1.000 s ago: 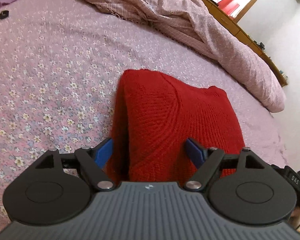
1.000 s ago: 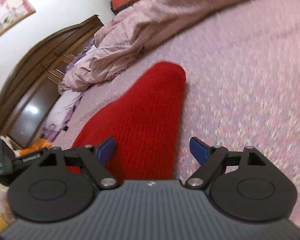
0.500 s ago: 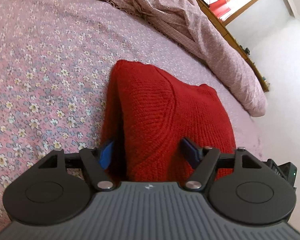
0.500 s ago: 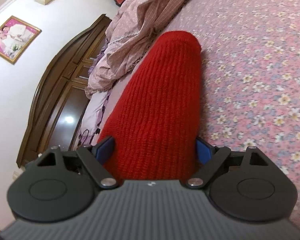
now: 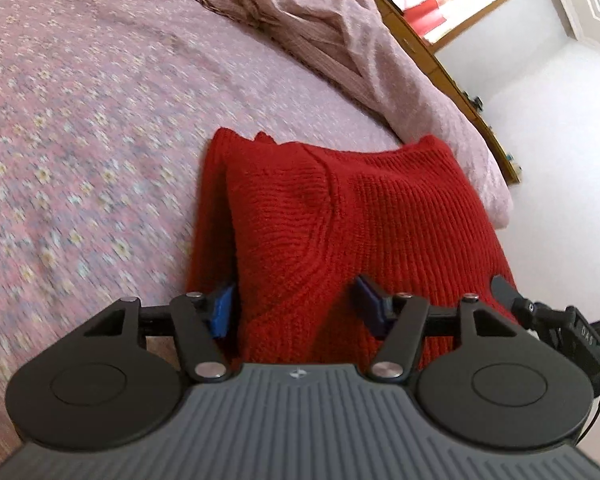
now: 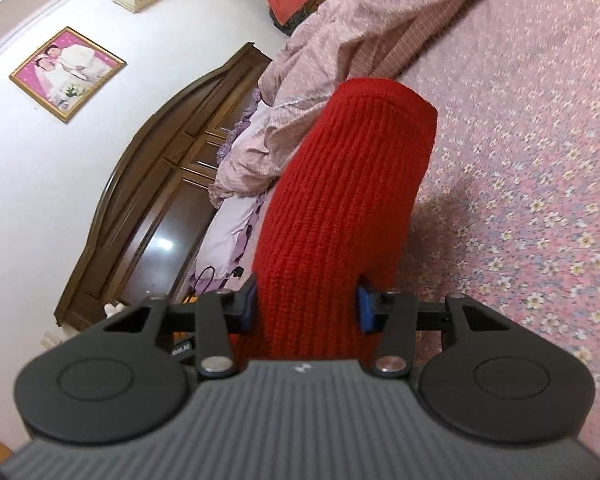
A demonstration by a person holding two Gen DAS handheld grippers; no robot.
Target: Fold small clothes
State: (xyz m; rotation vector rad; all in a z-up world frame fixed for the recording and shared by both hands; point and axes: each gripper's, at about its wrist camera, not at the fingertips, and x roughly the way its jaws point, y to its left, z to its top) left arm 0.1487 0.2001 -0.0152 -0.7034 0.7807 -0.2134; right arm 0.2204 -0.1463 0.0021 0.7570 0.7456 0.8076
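A folded red knit sweater (image 5: 340, 216) is held up over the pink floral bedspread (image 5: 80, 140). My left gripper (image 5: 296, 304) is shut on its thick near edge, blue pads pressed into the knit. My right gripper (image 6: 306, 304) is shut on the other end of the sweater (image 6: 340, 200), which stands up between its pads and casts a shadow on the bedspread (image 6: 540, 160). The right gripper's black body (image 5: 560, 324) shows at the right edge of the left wrist view.
A crumpled pink quilt (image 5: 340, 40) lies along the far side of the bed. A dark wooden headboard (image 6: 148, 208), lilac pillows (image 6: 228, 232) and a framed photo (image 6: 66, 74) are at the left. The bed's wooden edge (image 5: 460, 80) and floor lie at the right.
Both grippers closed on the red sweater and lifted it off the bedspread; the right gripper tilted up, bringing wall and headboard into view.
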